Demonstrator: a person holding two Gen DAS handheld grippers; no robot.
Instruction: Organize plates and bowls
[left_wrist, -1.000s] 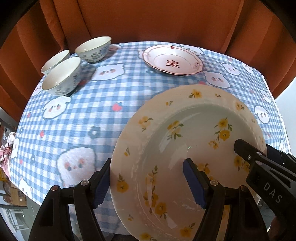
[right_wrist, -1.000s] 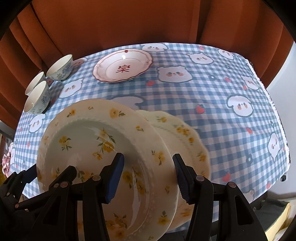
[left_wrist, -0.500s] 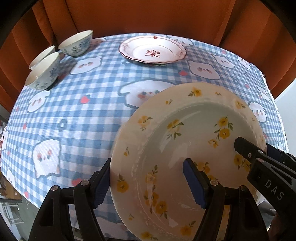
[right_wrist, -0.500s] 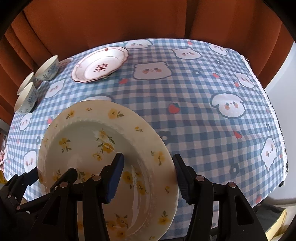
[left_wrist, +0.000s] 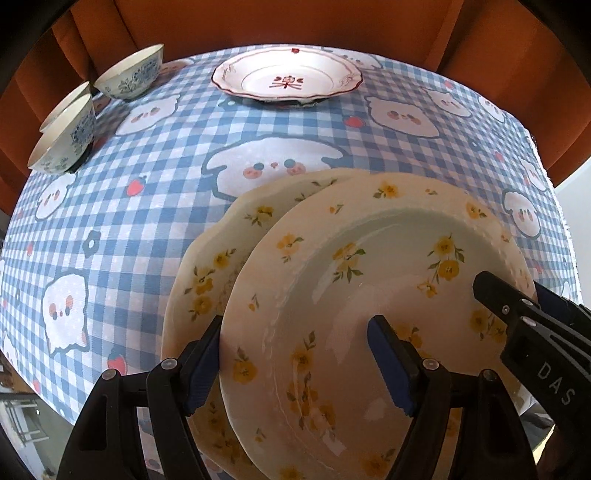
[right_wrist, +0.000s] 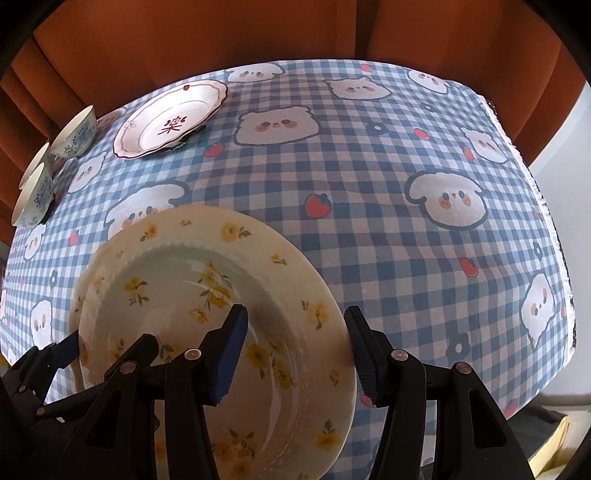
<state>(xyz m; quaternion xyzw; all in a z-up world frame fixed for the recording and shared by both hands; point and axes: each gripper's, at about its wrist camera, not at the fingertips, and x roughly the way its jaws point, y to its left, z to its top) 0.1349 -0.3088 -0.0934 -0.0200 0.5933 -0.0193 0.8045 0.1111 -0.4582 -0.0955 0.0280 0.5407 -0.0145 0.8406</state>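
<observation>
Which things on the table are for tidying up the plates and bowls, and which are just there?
For the job:
- yellow-flower plate, between both grippers' fingers
- second yellow-flower plate under it
- red-pattern plate
- three blue-and-white bowls
- left gripper
- right gripper

Just there:
- checked tablecloth
- orange curtain

Black hand-held gripper (left_wrist: 297, 360), blue pads (left_wrist: 389, 363)
</observation>
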